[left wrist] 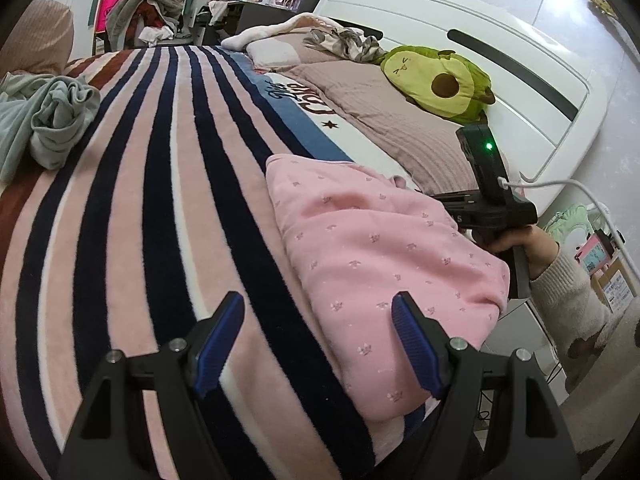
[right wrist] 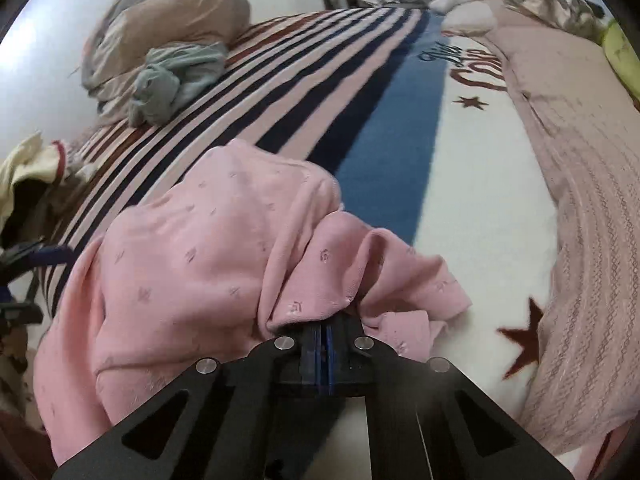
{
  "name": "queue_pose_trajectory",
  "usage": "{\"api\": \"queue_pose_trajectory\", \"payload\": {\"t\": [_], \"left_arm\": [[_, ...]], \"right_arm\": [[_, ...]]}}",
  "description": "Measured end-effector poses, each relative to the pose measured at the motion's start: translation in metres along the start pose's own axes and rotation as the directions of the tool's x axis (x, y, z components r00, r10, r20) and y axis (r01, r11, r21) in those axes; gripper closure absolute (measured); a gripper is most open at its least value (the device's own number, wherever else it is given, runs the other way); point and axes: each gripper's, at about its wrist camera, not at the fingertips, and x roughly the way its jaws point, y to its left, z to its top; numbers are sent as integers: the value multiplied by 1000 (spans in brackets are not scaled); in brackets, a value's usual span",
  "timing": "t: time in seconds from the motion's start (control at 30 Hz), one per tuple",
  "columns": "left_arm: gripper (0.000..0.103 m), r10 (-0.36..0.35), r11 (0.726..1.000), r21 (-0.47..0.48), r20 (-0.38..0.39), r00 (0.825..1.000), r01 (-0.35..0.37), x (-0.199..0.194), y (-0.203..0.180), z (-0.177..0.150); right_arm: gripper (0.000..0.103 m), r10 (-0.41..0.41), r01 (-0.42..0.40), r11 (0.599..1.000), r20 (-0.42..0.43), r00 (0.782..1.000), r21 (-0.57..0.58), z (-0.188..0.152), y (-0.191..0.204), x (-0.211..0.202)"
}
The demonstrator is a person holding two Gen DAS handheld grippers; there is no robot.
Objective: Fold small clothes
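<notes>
A small pink garment [left wrist: 384, 248] with a tiny printed pattern lies on the striped blanket [left wrist: 160, 200] near the bed's edge. My left gripper [left wrist: 318, 320] hovers open just above its near left corner, with one blue pad [left wrist: 408, 336] over the cloth and nothing pinched. My right gripper [right wrist: 324, 328] is shut on a bunched fold of the pink garment [right wrist: 208, 248], its blue pads pressed together with cloth gathered around them. In the left wrist view a hand [left wrist: 516, 240] holds the right gripper's body at the garment's far right side.
A crumpled grey-green garment [left wrist: 56, 120] lies at the blanket's left. A beige quilt [left wrist: 380, 100] and an avocado plush [left wrist: 440, 80] sit by the white headboard [left wrist: 460, 32]. Pillows [right wrist: 160, 24] lie beyond the grey garment [right wrist: 176, 76]. More clothes [right wrist: 28, 168] hang at the left edge.
</notes>
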Motion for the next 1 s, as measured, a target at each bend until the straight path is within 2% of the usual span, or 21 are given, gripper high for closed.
{"api": "queue_pose_trajectory", "payload": {"t": [0.07,0.13,0.2,0.27,0.33,0.43,0.5,0.57,0.67,0.73,0.8,0.87,0.93,1.0], "left_arm": [[30,2,1000,3,4,1000,-2,-1,0,1],[31,1,1000,4,8,1000,-1,-1,1,1],[31,2,1000,1,12,1000,-2,-1,1,2],[31,2,1000,-3,15,1000,-2,0,2,2],[31,-1,1000,-5,16,1000,1,0,2,2],[30,2,1000,-1,13,1000,-2,-1,2,1],[30,6,1000,-1,9,1000,-6,-1,3,0],[31,13,1000,-7,7,1000,-13,-2,4,0],[31,10,1000,-14,11,1000,-10,-3,6,1],[31,8,1000,-15,12,1000,-8,-4,5,0],[31,2,1000,-11,16,1000,-2,-5,3,0],[31,-8,1000,-7,21,1000,8,-6,1,0],[30,-17,1000,-5,25,1000,17,-8,-1,-1],[30,-18,1000,-2,24,1000,18,-9,-4,-1]], "right_arm": [[103,-32,32,999,1,999,-4,1,-3,-8],[100,-139,139,990,26,990,-5,1,-8,-21],[99,-260,261,965,52,964,-1,5,-18,-32],[98,-320,320,947,55,946,15,8,-27,-34],[92,-374,374,927,32,927,7,8,-34,-23],[93,-417,417,908,18,909,-24,10,-39,-3],[93,-392,393,919,34,919,-41,12,-34,0],[92,-334,334,941,6,942,-54,10,-27,3],[92,-298,294,950,-22,954,-104,0,-13,0],[92,-203,199,976,-42,978,-86,-7,-7,-6],[92,-107,102,991,-52,993,-87,-18,6,-9],[95,-82,76,991,-47,996,-107,-25,18,-9],[97,3,-6,997,-42,999,-81,-26,24,-7],[98,99,-101,994,-47,994,-31,-25,27,0]]}}
